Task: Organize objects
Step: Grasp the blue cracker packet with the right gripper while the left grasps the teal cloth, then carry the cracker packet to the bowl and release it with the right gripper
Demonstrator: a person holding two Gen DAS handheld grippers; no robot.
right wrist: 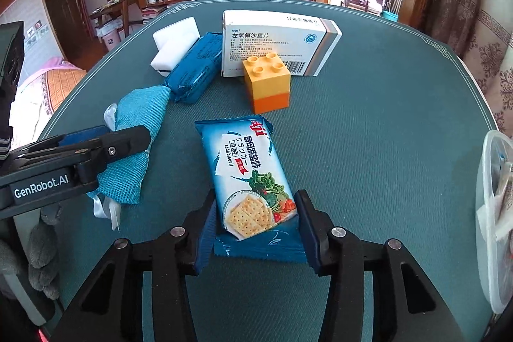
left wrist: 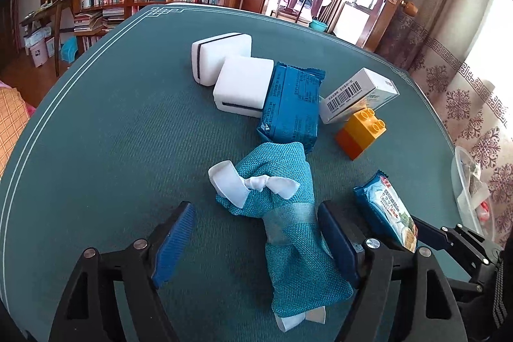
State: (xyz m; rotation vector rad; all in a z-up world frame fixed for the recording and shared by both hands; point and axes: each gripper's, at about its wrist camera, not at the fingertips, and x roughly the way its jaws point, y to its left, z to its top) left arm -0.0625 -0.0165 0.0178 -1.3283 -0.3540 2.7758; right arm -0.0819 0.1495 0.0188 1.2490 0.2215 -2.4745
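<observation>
A teal woven pouch [left wrist: 288, 213] with white ribbon lies on the green table mat [left wrist: 112, 133]. My left gripper [left wrist: 256, 233] is open, its blue-padded jaws either side of the pouch; the right pad touches it. The pouch [right wrist: 138, 130] and left gripper also show in the right wrist view. My right gripper [right wrist: 253, 220] is closed around the near end of a blue cracker packet [right wrist: 250, 178], pads against both its sides. The packet also shows in the left wrist view [left wrist: 388, 210].
Behind stand two white boxes [left wrist: 224, 69], a dark blue snack pack [left wrist: 291, 104], a white medicine box [right wrist: 275, 44] and a yellow-orange toy brick [right wrist: 267, 82]. A clear plastic container [right wrist: 493, 213] sits at the table's right edge.
</observation>
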